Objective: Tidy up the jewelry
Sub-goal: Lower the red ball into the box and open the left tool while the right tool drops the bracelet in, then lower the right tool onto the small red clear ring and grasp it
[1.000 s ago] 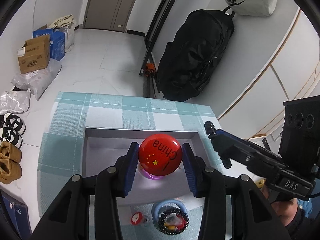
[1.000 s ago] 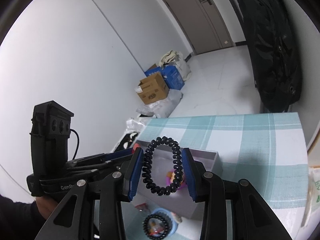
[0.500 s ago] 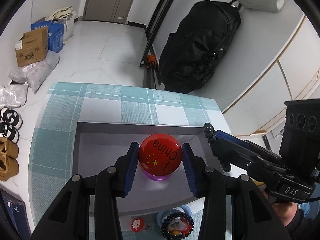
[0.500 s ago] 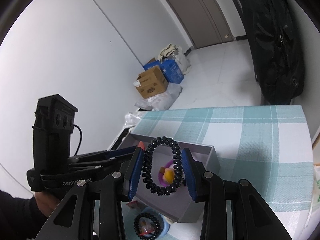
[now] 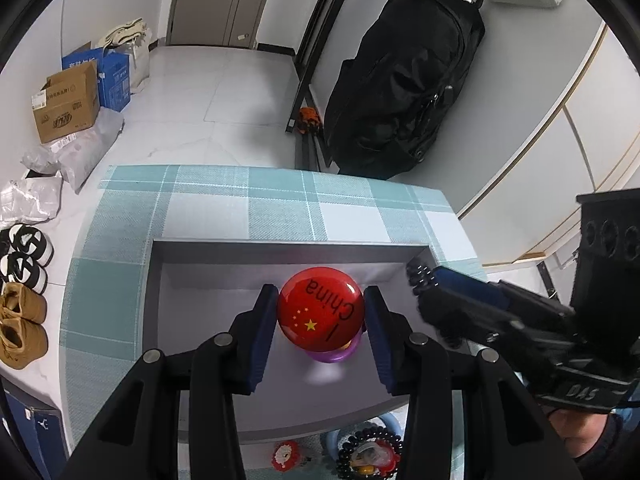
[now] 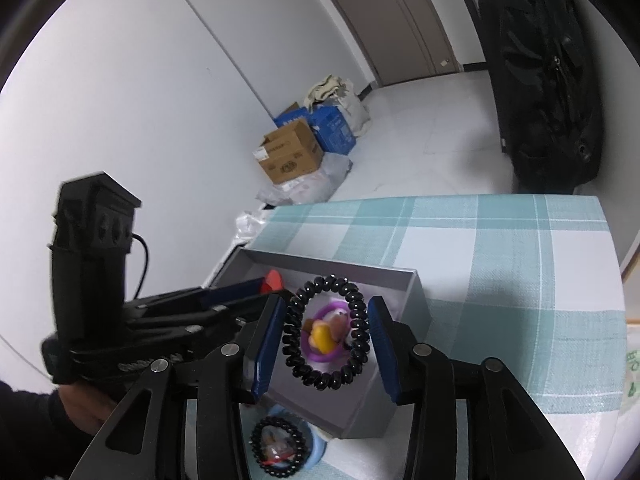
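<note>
Left gripper [image 5: 320, 320] clamps red "China" badge [image 5: 320, 314] over grey box [image 5: 280, 246]. Right gripper [image 6: 326, 334], jaws just opening, has black spiral hair tie [image 6: 325, 332] between, right pad clear of it. Purple ring [image 6: 320, 344] lies in box on checked tablecloth [image 6: 500, 264].

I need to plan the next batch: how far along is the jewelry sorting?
Done: one purple ring toy lies in the grey box. In hand: left gripper holds a red badge over the box; right gripper, jaws just opening, carries a black coil hair tie. Left: a beaded bracelet and small red charm outside.
</note>
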A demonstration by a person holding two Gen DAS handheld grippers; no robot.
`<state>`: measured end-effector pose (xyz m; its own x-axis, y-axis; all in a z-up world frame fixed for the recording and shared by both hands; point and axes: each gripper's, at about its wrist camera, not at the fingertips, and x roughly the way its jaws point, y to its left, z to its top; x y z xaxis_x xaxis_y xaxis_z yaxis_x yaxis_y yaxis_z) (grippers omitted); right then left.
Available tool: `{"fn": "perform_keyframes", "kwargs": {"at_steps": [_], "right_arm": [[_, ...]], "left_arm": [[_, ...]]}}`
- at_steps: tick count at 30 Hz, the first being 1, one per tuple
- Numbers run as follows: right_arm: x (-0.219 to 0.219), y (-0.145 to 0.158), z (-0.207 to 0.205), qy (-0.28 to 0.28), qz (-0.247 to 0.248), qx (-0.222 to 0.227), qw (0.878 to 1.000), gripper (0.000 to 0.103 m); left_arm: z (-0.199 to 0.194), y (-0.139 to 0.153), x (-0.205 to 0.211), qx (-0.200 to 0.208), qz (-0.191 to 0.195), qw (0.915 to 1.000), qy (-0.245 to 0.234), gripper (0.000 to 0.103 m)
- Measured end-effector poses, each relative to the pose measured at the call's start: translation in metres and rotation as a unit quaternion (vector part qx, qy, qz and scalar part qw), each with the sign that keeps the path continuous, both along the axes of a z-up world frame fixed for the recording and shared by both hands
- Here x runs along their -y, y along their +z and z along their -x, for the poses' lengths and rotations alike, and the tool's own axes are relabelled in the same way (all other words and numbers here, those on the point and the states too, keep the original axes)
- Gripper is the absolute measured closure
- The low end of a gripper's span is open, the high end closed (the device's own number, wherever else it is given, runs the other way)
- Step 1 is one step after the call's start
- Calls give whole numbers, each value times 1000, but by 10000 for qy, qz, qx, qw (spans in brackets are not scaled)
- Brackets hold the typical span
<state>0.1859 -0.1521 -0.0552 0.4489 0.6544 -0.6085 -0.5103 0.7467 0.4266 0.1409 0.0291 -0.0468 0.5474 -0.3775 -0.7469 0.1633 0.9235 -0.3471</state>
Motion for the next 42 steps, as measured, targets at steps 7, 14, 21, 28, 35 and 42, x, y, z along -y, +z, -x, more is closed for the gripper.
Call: {"fn": "perform_keyframes", "kwargs": {"at_steps": [7, 14, 21, 28, 35, 42], "right_arm": [[2, 8, 6, -59, 41, 209, 9998, 31], [19, 19, 14, -421, -73, 395, 9983, 19], [33, 26, 23, -684, -154, 463, 9965, 11], [36, 27, 40, -780, -65, 589, 9952, 6], [39, 26, 59, -874, 133, 667, 9938, 3], [36, 22, 81, -829, 498, 743, 9925, 1]], "left_arm": [[-4, -4, -6, -299, 341, 9990, 29, 47], [6, 8, -3, -65, 236, 9997, 63, 36], [22, 20, -4, 218, 15, 9995, 216, 36], [40, 29, -3, 625, -309, 9969, 373, 36], [59, 32, -6, 805, -519, 9938, 560, 36], [80, 24, -11, 672, -484, 9948, 599, 31]]}}
